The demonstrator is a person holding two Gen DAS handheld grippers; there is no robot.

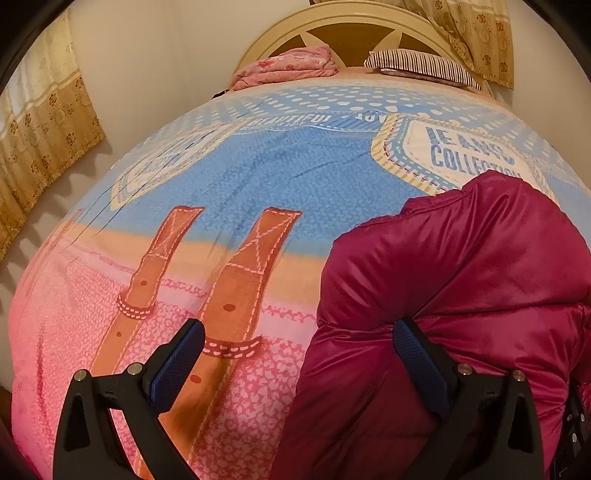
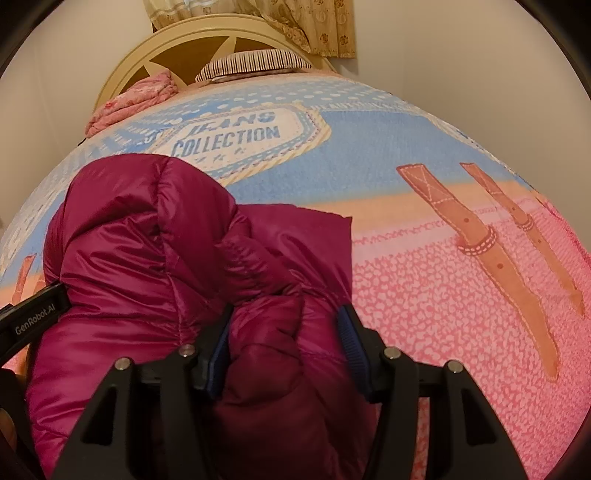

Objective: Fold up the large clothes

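A maroon puffer jacket (image 1: 454,280) lies bunched on the bed, at the right of the left wrist view and at the left and centre of the right wrist view (image 2: 147,236). My left gripper (image 1: 299,347) is open wide; its right finger touches the jacket's left edge, its left finger is over the bedspread. My right gripper (image 2: 284,332) is shut on a thick fold of the jacket, which fills the gap between its blue pads. The left gripper's body (image 2: 33,317) shows at the left edge of the right wrist view.
The bed carries a blue and pink printed bedspread (image 1: 221,184) with belt pictures. A pink bundle (image 1: 291,66) and a striped pillow (image 1: 421,66) lie by the cream headboard (image 1: 351,22). Curtains (image 1: 44,122) hang at the left, and a wall runs along the bed's left side.
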